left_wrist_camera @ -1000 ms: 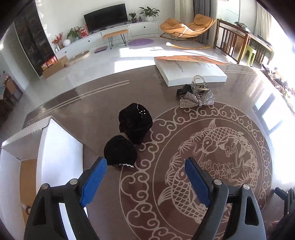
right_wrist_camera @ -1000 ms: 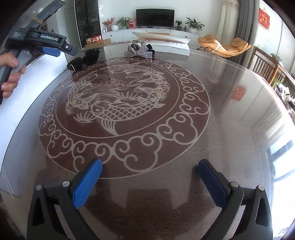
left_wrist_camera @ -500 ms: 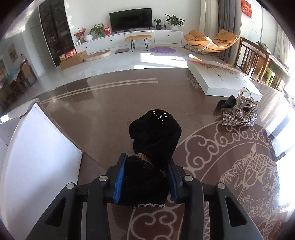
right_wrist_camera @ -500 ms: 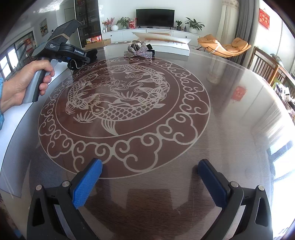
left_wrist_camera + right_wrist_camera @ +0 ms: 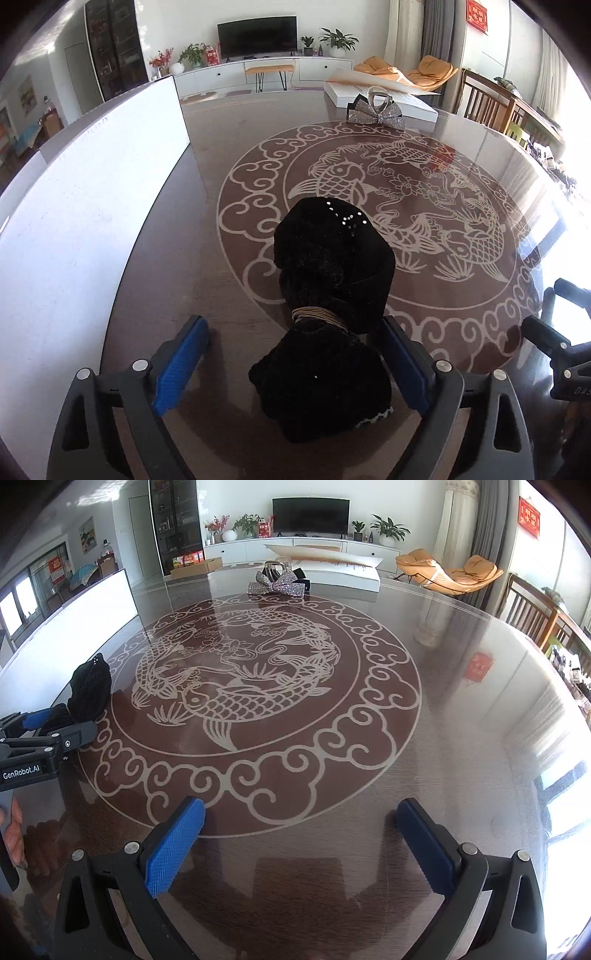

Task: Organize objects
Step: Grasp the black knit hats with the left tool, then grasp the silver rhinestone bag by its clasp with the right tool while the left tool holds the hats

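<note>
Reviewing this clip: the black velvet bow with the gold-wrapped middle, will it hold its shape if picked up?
Probably not. The black velvet bow looks like soft bunched cloth, so its lobes would likely sag. It looks light, and the fuzzy nap should resist slipping. The left gripper is opening around its near lobe; pinching the gold-wrapped middle may hold firmer.

A round brown table (image 5: 461, 709) with a pale fish motif carries a black velvet bow (image 5: 328, 295) lying between the left gripper's (image 5: 291, 365) opening jaws; far beyond lies a glittery silver bow (image 5: 376, 112) and a white box (image 5: 413, 103), with a white panel (image 5: 74, 229) to the left.
</note>
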Demonstrator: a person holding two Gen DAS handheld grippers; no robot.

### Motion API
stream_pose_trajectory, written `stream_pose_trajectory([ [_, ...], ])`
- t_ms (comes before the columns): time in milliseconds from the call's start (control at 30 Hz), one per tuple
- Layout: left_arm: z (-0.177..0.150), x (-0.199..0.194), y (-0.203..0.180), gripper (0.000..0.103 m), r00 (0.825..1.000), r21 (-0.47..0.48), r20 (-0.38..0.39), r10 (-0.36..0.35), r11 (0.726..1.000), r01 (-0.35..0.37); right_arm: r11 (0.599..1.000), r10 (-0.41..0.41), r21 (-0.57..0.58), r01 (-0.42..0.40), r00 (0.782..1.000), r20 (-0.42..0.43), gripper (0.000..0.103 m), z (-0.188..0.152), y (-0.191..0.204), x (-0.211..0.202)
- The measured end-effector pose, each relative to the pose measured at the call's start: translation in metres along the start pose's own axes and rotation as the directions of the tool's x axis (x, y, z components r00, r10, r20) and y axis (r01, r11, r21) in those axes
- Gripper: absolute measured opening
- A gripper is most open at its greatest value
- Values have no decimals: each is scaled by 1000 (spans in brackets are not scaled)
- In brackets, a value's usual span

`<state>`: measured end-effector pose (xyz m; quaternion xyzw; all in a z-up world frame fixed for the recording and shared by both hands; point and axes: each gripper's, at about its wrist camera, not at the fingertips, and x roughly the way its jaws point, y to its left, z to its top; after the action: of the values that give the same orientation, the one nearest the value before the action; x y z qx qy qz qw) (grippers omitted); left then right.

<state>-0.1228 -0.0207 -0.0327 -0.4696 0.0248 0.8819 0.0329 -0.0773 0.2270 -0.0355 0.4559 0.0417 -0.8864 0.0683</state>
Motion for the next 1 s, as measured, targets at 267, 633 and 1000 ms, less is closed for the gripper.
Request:
stream_pose_trajectory([
  [267,18,15,15,103,1000,-42,10,23,999,-23,1000,0,0,0,1000,0,103,0,0,0],
  [633,18,15,20,103,999,-73,24,46,996,-44,1000,1,1,-1,1000,-1,103,1,2,1],
  [1000,18,15,20,103,999,-72,24,45,996,-43,971,138,-195,-139,990,-19,103,74,-26,57],
])
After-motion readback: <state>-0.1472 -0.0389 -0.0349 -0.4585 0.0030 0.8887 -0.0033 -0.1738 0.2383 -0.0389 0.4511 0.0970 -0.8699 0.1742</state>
